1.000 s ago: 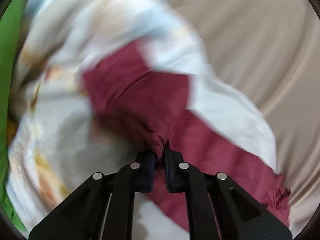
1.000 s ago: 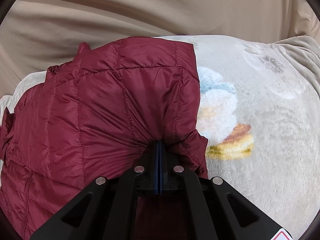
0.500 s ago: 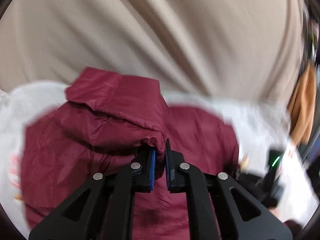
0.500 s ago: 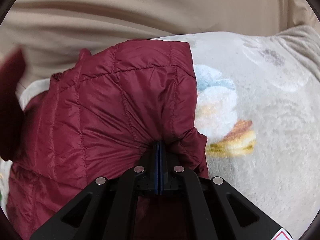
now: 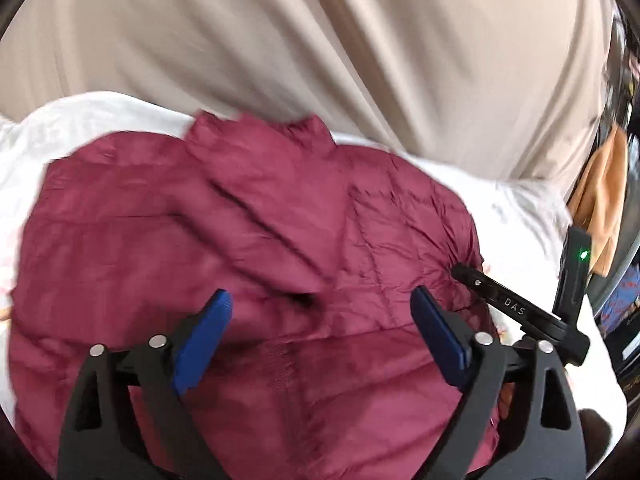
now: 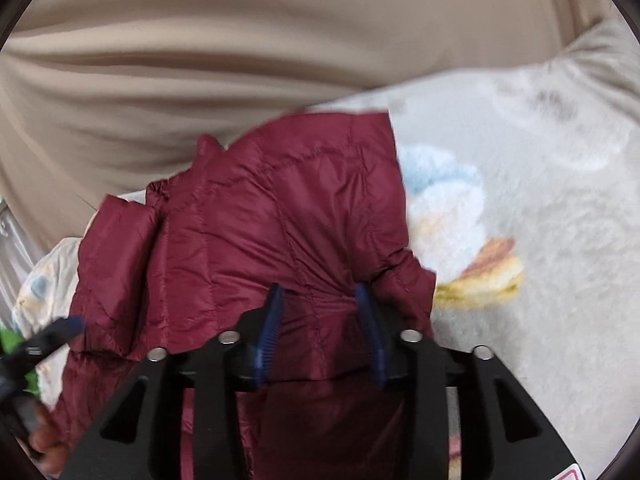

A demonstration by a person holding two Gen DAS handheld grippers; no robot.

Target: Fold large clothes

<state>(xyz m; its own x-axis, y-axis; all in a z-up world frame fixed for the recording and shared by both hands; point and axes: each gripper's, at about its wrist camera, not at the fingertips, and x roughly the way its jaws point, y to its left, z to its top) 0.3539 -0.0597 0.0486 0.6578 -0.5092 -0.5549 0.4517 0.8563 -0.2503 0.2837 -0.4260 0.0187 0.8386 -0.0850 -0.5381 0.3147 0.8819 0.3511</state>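
Both my left claw (image 5: 316,332) and right claw (image 6: 320,320) have sprung wide apart, gripping nothing, dropping the maroon quilted jacket (image 5: 248,248) mid-frame on the white patterned blanket (image 6: 540,240), so this fold looks laid.

A home bedroom, likely — a bed under a plush cartoon-print blanket (image 6: 520,208), backed by a beige curtain (image 6: 280,40).
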